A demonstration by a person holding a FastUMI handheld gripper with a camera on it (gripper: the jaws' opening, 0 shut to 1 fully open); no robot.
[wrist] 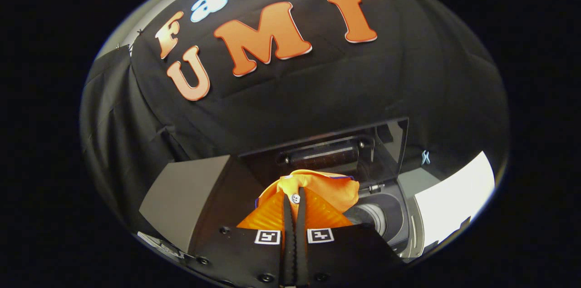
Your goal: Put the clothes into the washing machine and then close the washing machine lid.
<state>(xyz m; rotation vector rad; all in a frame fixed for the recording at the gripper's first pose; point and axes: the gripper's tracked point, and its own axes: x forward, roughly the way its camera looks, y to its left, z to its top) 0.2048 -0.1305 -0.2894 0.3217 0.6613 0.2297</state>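
A black cloth wall closes the far side of the booth, and below it stands a top-loading washing machine (411,215) with its lid (390,140) raised upright at the back. The round drum opening (379,217) lies to the right of the fingers and a little beyond them, open and with nothing to be seen inside from this angle.

The gripper (294,204) has its fingers drawn nearly together, both pressing on a fold of an orange garment (317,190). The cloth bunches up just ahead of the fingertips and drapes down on either side of them; a small white button (295,198) sits right at the pinch. The garment has no clear long axis, being crumpled.

The relation that matters: the garment hangs to the left of the drum mouth and seems not yet over it, so the coming move looks to be a carry rightward and slightly farther until the cloth is above the opening. The lid is still up, so closing remains to be done.
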